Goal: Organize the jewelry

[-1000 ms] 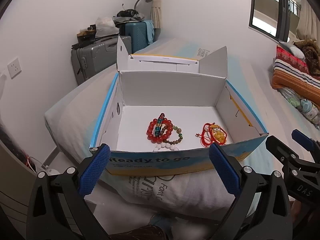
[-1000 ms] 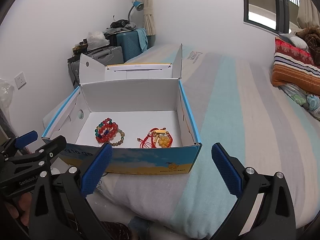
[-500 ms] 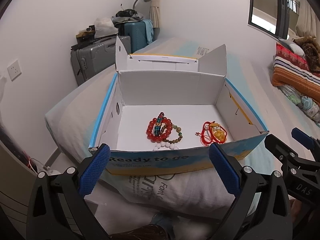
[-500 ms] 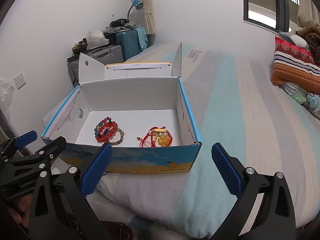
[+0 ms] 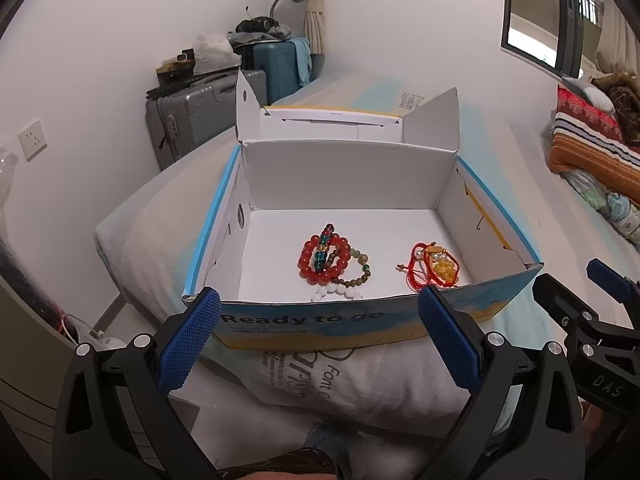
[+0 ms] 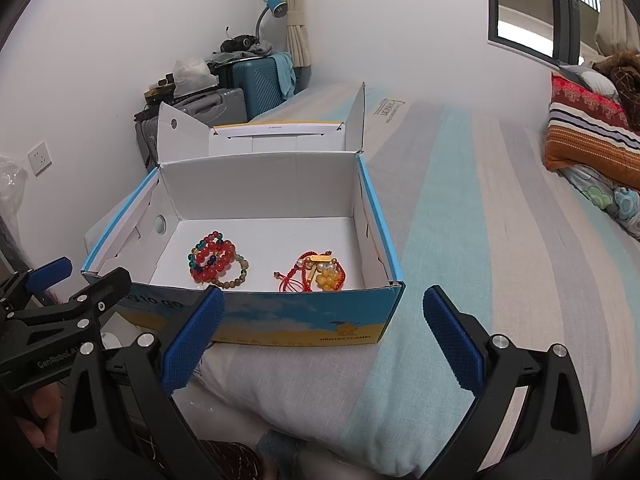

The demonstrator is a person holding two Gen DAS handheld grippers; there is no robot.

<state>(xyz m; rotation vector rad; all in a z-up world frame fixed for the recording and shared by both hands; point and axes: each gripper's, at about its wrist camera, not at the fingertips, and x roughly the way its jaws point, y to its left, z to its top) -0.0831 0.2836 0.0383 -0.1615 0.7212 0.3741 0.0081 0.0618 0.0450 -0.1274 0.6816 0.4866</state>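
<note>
You worked over a striped bed [image 6: 460, 208] in a small room. Nearest you, both grippers hung short of the box's front wall, fingers spread wide and holding nothing: the left gripper [image 5: 318, 340] faced the "Ready to go" side, and the right gripper [image 6: 320, 332] faced the box's right front corner. Just past that wall, the open box [image 5: 360, 320] held the jewelry on its white floor: a red bead pile [image 5: 326, 258] toward the left, a red cord bundle [image 5: 434, 266] toward the right, a little apart. The bundle lay ahead and slightly left of your right gripper, probably the nearer reach. Suitcases [image 5: 208, 116] stood beyond.
</note>
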